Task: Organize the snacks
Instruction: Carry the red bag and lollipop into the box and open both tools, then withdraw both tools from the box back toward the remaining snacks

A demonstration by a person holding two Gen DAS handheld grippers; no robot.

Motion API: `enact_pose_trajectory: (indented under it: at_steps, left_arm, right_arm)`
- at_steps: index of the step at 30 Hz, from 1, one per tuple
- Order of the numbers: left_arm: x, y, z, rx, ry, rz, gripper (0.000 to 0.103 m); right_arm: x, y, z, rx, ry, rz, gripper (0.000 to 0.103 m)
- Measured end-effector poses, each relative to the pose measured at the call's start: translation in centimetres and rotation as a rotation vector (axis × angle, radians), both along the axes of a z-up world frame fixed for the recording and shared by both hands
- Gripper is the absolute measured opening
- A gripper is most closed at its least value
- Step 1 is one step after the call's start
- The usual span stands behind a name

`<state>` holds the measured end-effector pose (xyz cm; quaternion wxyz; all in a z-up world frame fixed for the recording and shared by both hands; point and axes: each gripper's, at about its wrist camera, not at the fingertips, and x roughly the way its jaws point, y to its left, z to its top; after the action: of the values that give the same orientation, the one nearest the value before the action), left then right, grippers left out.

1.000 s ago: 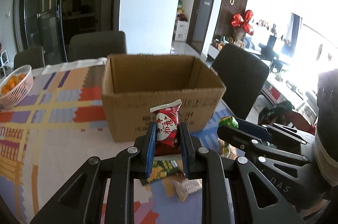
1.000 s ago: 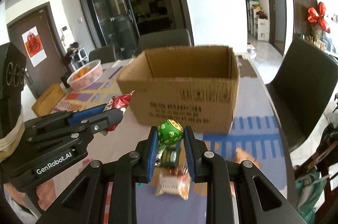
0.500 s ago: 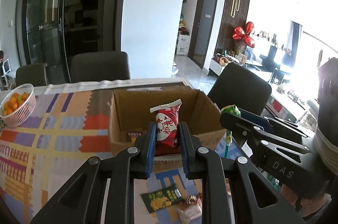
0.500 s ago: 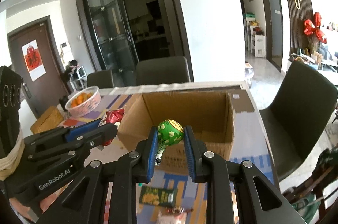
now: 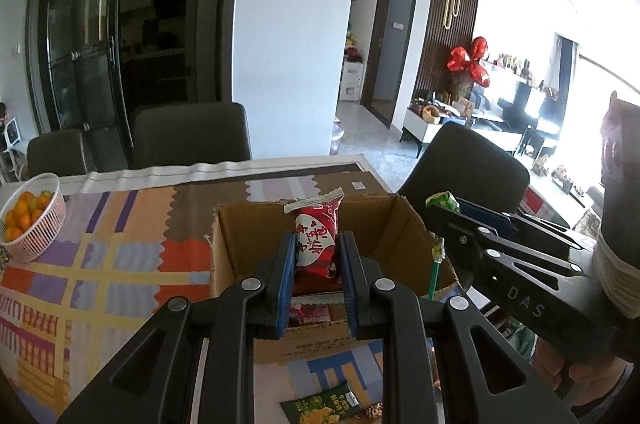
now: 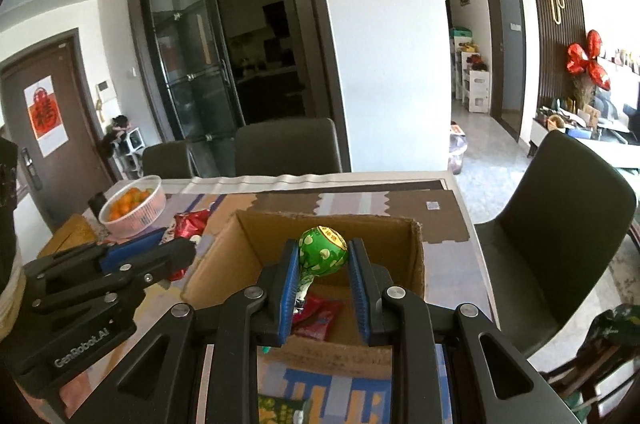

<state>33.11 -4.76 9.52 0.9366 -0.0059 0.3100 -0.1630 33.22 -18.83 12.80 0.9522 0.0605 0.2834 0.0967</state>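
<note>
- The cardboard box (image 5: 256,256) stands open on the table (image 5: 120,264), its four upright walls framing a mostly bare floor; a red packet in the box (image 6: 318,316) lies near the front wall.
- The left claw (image 5: 316,260) pinches a red snack packet (image 5: 316,248) upright between its blue pads (image 5: 289,264), over the front part of the box opening.
- The right claw (image 6: 323,264) is clamped on a green lollipop (image 6: 323,252), its wrapped head between the pads above the box opening, stick hanging down on the left side.
- Both claws angle downward toward the box and sit side by side, close but apart; in the left wrist view the right claw is near the box's right wall.
- In front of the box, a green snack packet (image 5: 320,404) lies on the patterned tablecloth.
- A white basket of oranges (image 5: 30,220) sits well to the left, near the table's edge.
- Dark chairs (image 5: 192,135) stand at the far and right sides of the table.
</note>
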Motion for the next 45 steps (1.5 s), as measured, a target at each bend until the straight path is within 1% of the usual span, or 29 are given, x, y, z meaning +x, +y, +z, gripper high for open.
enact_pose_trajectory:
  at_steps: [7, 10, 11, 12, 13, 14, 16, 18, 21, 26, 28, 31, 36, 38, 40, 42, 45]
  left_arm:
    - [1.9, -0.7, -1.1, 0.039, 0.041, 0.018, 0.022]
    - [2.8, -0.8, -1.3, 0.061, 0.052, 0.05, 0.024]
    - [2.8, -0.7, -1.3, 0.065, 0.054, 0.054, 0.029]
    - [2.7, -0.7, -1.3, 0.067, 0.053, 0.057, 0.039]
    - [2.5, -0.6, -1.2, 0.072, 0.046, 0.064, 0.042]
    - [2.1, -0.6, -1.1, 0.08, 0.031, 0.066, 0.045]
    - [1.5, -0.6, -0.9, 0.1, 0.014, 0.066, 0.046]
    - [0.6, -0.6, -0.7, 0.099, 0.005, 0.058, 0.05]
    - [-0.8, -0.6, -0.5, 0.098, -0.004, 0.049, 0.051]
    - [-3.1, -0.4, -0.4, 0.076, 0.0, 0.033, 0.051]
    - [-3.7, -0.5, -0.5, 0.066, 0.008, 0.018, 0.051]
    - [-5.0, -0.8, -0.7, 0.075, 0.003, -0.002, 0.051]
    - [-7.6, -1.8, -1.0, 0.111, -0.032, -0.032, 0.051]
    - [-8.5, -2.0, -1.3, 0.119, -0.037, -0.044, 0.052]
    - [-9.4, -2.3, -1.8, 0.122, -0.035, -0.056, 0.053]
    - [-10.1, -2.5, -2.4, 0.123, -0.022, -0.071, 0.053]
    - [-11.0, -2.8, -3.4, 0.131, -0.007, -0.089, 0.053]
  right_arm:
    - [2.0, 0.0, -0.8, -0.023, 0.038, -0.015, 0.026]
    - [2.4, 0.1, -1.1, -0.039, 0.049, -0.023, 0.026]
    - [2.5, 0.0, -1.2, -0.043, 0.05, -0.037, 0.029]
    - [2.5, 0.0, -1.2, -0.046, 0.054, -0.043, 0.041]
    - [2.5, -0.1, -1.3, -0.048, 0.063, -0.047, 0.05]
    - [2.3, -0.2, -1.4, -0.048, 0.066, -0.054, 0.05]
    - [1.7, -0.3, -1.4, -0.059, 0.065, -0.055, 0.05]
    - [1.0, -0.4, -1.4, -0.064, 0.066, -0.052, 0.05]
    - [-0.1, -0.8, -1.3, -0.062, 0.068, -0.053, 0.054]
    - [-2.9, -0.9, -1.1, -0.079, 0.039, -0.052, 0.058]
    - [-3.8, -0.9, -1.1, -0.089, 0.032, -0.052, 0.062]
    - [-5.0, -1.0, -1.3, -0.101, 0.034, -0.05, 0.062]
    - [-6.9, -1.5, -2.0, -0.114, 0.043, -0.041, 0.062]
    - [-7.7, -1.7, -2.3, -0.115, 0.044, -0.046, 0.062]
    - [-8.4, -1.9, -2.6, -0.113, 0.05, -0.047, 0.063]
    - [-9.3, -2.2, -3.1, -0.106, 0.059, -0.053, 0.067]
    - [-10.2, -2.4, -4.0, -0.108, 0.076, -0.058, 0.067]
